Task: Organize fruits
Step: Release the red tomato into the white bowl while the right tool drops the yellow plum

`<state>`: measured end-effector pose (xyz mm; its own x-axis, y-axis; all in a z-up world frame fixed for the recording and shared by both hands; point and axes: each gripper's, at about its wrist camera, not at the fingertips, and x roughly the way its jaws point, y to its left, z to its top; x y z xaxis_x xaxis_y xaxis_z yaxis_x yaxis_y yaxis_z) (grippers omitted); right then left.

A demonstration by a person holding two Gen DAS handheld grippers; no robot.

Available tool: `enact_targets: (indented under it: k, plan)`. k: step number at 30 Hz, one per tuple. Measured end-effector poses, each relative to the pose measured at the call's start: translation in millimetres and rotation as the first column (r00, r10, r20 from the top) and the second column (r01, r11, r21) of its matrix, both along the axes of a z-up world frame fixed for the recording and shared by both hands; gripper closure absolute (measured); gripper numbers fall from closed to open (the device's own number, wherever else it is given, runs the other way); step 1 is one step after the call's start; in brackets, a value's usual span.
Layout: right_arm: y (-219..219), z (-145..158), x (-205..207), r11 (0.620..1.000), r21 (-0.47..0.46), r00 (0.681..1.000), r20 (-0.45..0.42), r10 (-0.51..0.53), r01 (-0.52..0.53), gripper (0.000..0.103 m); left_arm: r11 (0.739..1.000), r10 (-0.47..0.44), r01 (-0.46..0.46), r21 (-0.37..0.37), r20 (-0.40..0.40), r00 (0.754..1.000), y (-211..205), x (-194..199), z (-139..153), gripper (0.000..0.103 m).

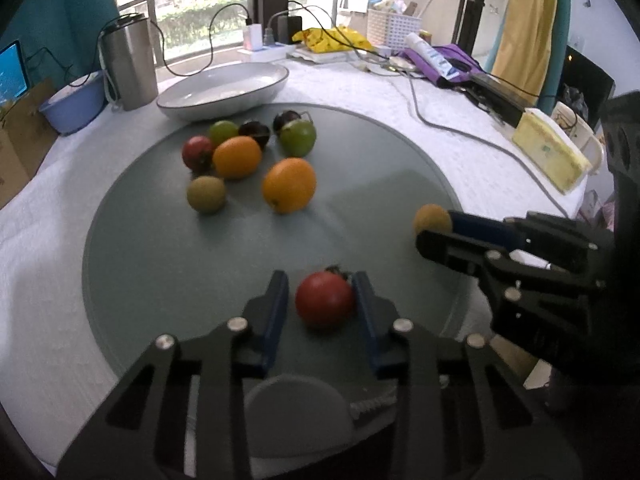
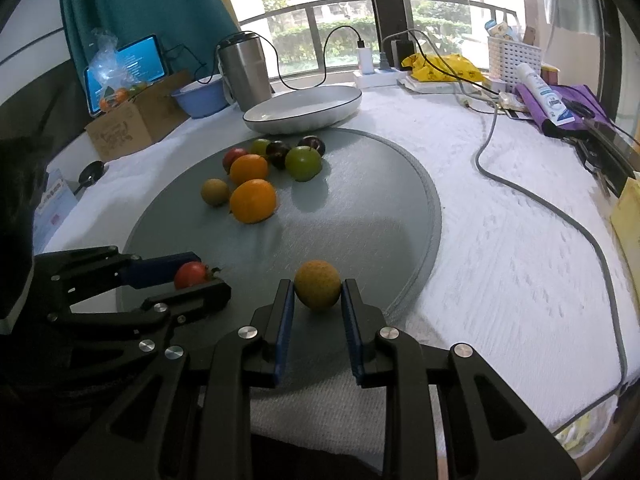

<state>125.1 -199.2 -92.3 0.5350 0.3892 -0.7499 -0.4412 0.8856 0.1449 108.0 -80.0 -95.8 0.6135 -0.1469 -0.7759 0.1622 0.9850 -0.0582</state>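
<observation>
We see the left gripper (image 1: pixel 322 300) with a red tomato (image 1: pixel 325 298) between its blue pads: the right pad touches the fruit, but a sliver of gap shows at the left pad, so we cannot tell from this view whether the grip is firm. The side view from the right wrist shows that tomato (image 2: pixel 191 275) sandwiched between the two fingers, with the far finger partly hidden behind it. The right gripper (image 2: pixel 318 300) is closed on a brownish-yellow fruit (image 2: pixel 318 285), both pads pressed to its sides; its kind is hard to make out.

Both fruits sit low over the round grey mat (image 1: pixel 160 260). Beyond the left gripper's tips lies the cluster: two oranges (image 1: pixel 289 185), a kiwi-like brown fruit (image 1: pixel 206 194), another red tomato (image 1: pixel 197 153), two green fruits (image 1: pixel 298 137) and two dark plums (image 1: pixel 255 131), several half hidden behind one another. Farther still stands the empty white dish (image 1: pixel 224 90). The person's hands are out of frame.
</observation>
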Motion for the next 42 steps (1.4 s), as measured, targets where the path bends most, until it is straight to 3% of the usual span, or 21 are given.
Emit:
enact_targets:
  k: [12, 20, 42]
  plan:
    - [12.4, 14.5, 16.8, 1.000, -0.013, 0.999, 0.034, 0.007, -0.007, 0.077, 0.998, 0.033, -0.032, -0.051, 0.018, 0.999, 22.7, 10.1, 9.2, 0.074]
    - [29.2, 28.0, 34.4, 0.999, -0.034, 0.998, 0.058, 0.021, -0.019, 0.077, 0.994, 0.081, -0.076, -0.073, 0.072, 0.994, 50.7, 23.9, 25.1, 0.074]
    - [75.4, 46.4, 115.0, 0.996, -0.075, 0.993, 0.098, 0.060, -0.052, 0.077, 0.981, 0.149, -0.129, -0.145, 0.140, 0.979, 110.2, 104.9, 48.6, 0.074]
